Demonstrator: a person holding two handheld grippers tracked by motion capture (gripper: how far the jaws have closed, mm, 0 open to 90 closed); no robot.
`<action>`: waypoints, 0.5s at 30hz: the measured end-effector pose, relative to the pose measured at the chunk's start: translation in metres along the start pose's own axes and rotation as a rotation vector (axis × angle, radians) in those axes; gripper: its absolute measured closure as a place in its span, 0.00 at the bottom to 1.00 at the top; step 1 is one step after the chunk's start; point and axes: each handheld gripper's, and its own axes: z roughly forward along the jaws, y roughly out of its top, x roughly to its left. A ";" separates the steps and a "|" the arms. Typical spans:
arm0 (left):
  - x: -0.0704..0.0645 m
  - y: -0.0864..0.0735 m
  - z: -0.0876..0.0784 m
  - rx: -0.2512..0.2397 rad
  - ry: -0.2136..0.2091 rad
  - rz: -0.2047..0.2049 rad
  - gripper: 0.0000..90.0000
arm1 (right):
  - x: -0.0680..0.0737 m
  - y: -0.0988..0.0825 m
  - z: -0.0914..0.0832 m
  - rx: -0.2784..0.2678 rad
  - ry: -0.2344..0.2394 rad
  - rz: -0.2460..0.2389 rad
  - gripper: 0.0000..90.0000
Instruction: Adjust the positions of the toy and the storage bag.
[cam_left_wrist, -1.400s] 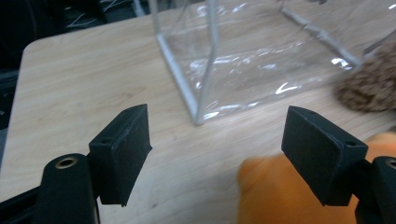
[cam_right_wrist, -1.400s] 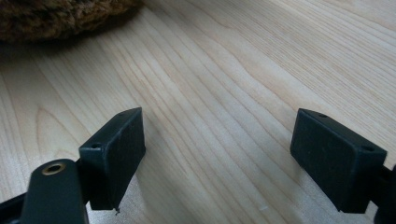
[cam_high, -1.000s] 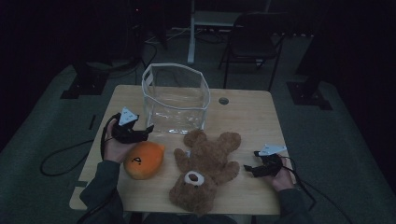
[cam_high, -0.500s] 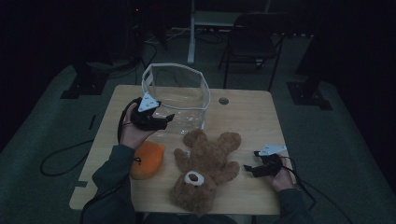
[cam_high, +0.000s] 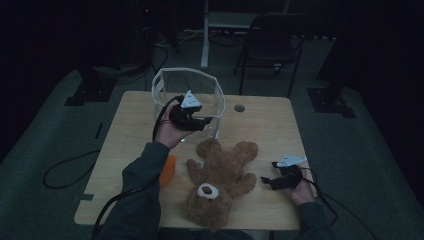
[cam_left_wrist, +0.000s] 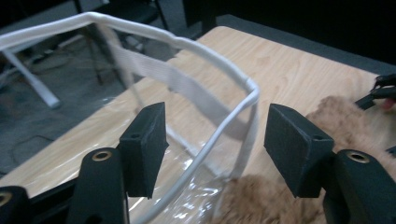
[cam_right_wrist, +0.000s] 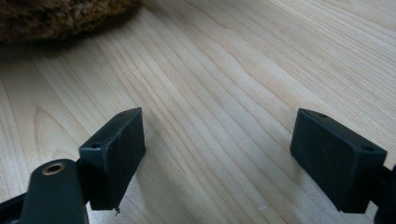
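Observation:
A clear soft-walled container (cam_high: 186, 85) with a white rim stands at the table's back middle. My left gripper (cam_high: 204, 123) is open at its near right corner. In the left gripper view the white rim (cam_left_wrist: 211, 52) runs between the spread jaws of the left gripper (cam_left_wrist: 215, 135), touching neither pad. A brown teddy bear (cam_high: 220, 172) lies face up in front of the container; its fur (cam_left_wrist: 264, 200) shows below the jaws. An orange plush toy (cam_high: 169, 169) peeks out beside my left sleeve. My right gripper (cam_high: 269, 181) rests open on the wood right of the bear; between the jaws of the right gripper (cam_right_wrist: 219, 149) is bare table.
The wooden table (cam_high: 260, 120) has a small round cable hole (cam_high: 239, 108) behind the bear. A dark chair (cam_high: 272, 47) and a white stand (cam_high: 206, 35) are on the floor beyond. Cables trail off the table's front and left.
My left gripper has left the orange toy and moved forward and right to the container's near rim. The right gripper and the bear have stayed put.

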 end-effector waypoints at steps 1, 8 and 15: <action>-0.002 0.002 0.004 0.001 -0.015 -0.007 0.46 | 0.000 0.000 0.000 0.000 0.000 0.000 0.19; -0.012 0.010 0.026 0.027 -0.087 -0.020 0.53 | 0.000 0.000 0.000 0.000 0.000 0.000 0.19; -0.017 0.014 0.041 0.042 -0.082 -0.012 0.61 | 0.000 0.000 0.000 0.000 0.001 0.001 0.19</action>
